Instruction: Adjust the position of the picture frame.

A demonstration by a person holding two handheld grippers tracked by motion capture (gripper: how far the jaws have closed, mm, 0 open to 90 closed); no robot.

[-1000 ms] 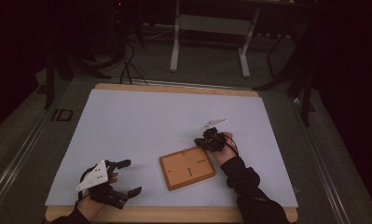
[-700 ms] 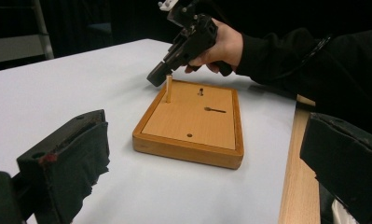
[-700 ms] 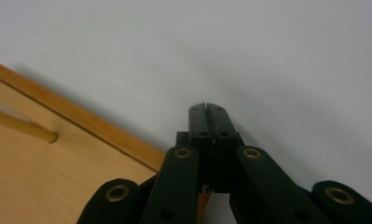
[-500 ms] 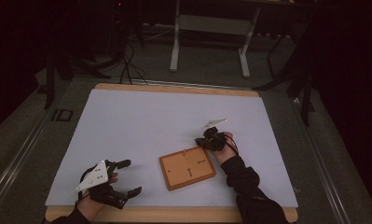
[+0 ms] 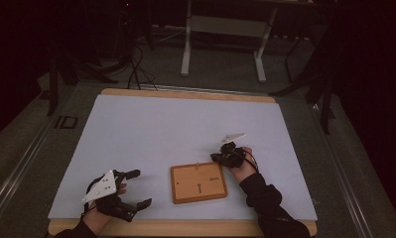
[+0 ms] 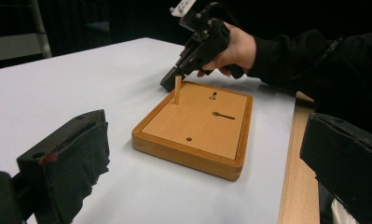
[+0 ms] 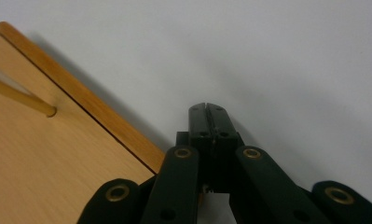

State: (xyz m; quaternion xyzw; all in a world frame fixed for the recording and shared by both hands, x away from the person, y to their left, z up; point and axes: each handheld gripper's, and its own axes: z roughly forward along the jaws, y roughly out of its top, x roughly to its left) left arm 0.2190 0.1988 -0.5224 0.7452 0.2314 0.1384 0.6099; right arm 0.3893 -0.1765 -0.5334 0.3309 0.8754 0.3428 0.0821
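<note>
Right gripper [image 5: 216, 157]: seen in the high view right of centre, just above the upper right corner of the wooden board [image 5: 199, 182]. The right hand [image 5: 241, 161] grips its body from the lower right, with the dark sleeve [image 5: 265, 203] running down to the bottom edge. The nose points left and down toward the table. In the right gripper view the jaws are clenched flat against each other with nothing between them, tips over the white table cover [image 7: 267, 56] just off the board's edge.

Left gripper [image 5: 136, 188]: lower left of the high view, held by the left hand [image 5: 103, 208] near the front table edge, well apart from the board. Its jaws stand wide apart and hold nothing; both point right, toward the board. The grey plate [image 5: 100, 186] on top is tilted.

Board: lies flat on the cover, lower centre of the high view. In the left gripper view a short wooden peg [image 6: 177, 89] stands upright in a hole near the board's far left corner, just beside the right gripper's nose; whether they touch cannot be told. A slot and further holes mark the board's top.
</note>
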